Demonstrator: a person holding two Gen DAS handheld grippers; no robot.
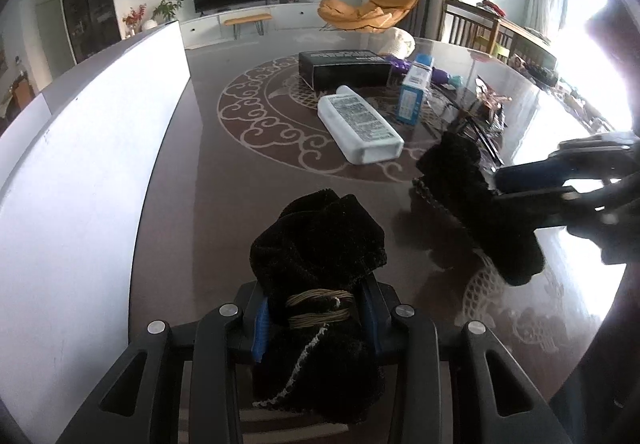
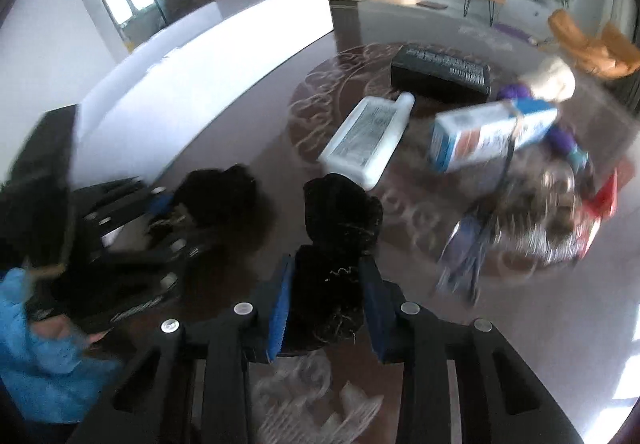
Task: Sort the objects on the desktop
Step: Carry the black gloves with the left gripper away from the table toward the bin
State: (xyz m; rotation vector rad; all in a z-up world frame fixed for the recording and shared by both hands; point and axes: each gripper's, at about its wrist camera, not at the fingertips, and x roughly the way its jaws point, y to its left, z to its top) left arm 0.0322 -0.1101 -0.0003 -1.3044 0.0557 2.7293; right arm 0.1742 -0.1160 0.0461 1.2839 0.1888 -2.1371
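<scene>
My left gripper (image 1: 316, 308) is at the bottom of the left wrist view, shut on a black fuzzy cloth piece (image 1: 320, 236) with a tan cord wound round it. To its right, my right gripper (image 1: 504, 186) is clamped on a second black fuzzy piece (image 1: 460, 172), held just above the dark patterned table (image 1: 240, 204). In the right wrist view that piece (image 2: 344, 212) stands up between the blue pads of the right gripper (image 2: 326, 296). The left gripper (image 2: 160, 212) and its black piece (image 2: 220, 192) show blurred at the left.
A long white box (image 1: 100, 164) runs along the left side. Mid-table lie a white bottle (image 1: 360, 124), a blue-white carton (image 1: 414, 92) and a black box (image 1: 344, 68). A cluttered pile (image 2: 540, 216) sits at the right, clear plastic wrap (image 2: 312, 396) lies below the right gripper, and a blue sleeve (image 2: 36, 356) shows.
</scene>
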